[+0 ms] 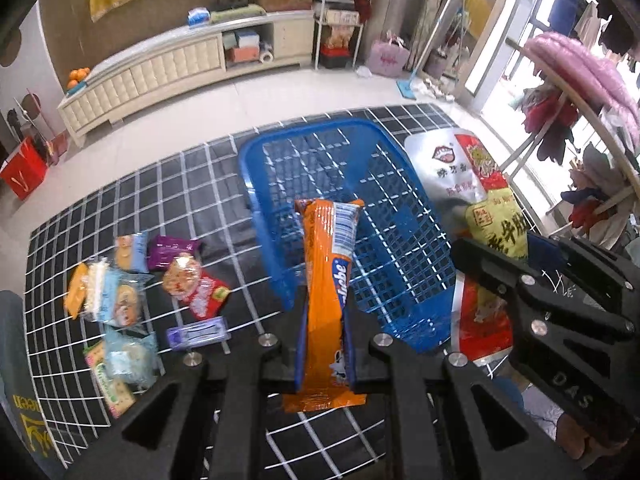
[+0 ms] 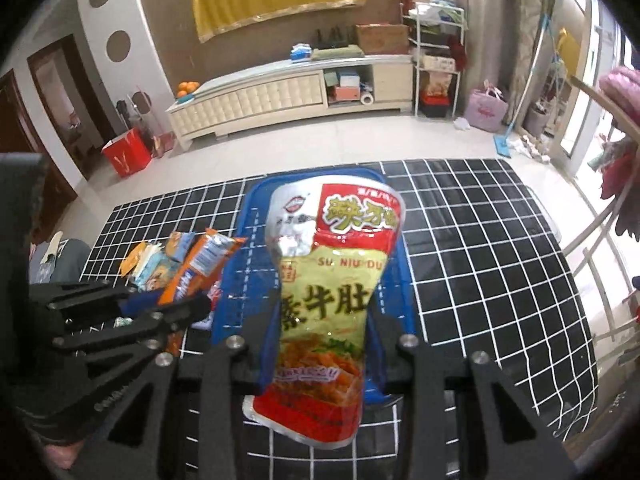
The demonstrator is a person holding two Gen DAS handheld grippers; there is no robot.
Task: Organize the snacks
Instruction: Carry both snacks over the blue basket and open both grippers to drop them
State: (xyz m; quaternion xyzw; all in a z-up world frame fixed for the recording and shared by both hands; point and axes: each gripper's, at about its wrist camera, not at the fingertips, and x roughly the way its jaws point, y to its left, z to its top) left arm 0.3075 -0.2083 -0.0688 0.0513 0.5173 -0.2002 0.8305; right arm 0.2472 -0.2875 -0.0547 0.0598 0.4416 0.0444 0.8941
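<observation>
Snacks are held up over the blue basket (image 1: 276, 168), one in each gripper.

Left gripper (image 1: 325, 344) pinches a long orange pack (image 1: 326, 280) tight between its fingers, and the pack sticks out over the basket's near edge. Right gripper (image 2: 322, 344) squeezes a big pouch (image 2: 332, 264) that is red, yellow and silver; the pouch bulges above the fingers and hides most of the basket behind it. From the left camera the pouch shows at the basket's right side. The basket sits on a black table (image 2: 480, 264) with white grid lines, and nothing shows inside it. More small snacks (image 1: 120, 292) lie in a loose pile on the table, left of the basket: blue packs, a purple one, a red one and an orange one.
</observation>
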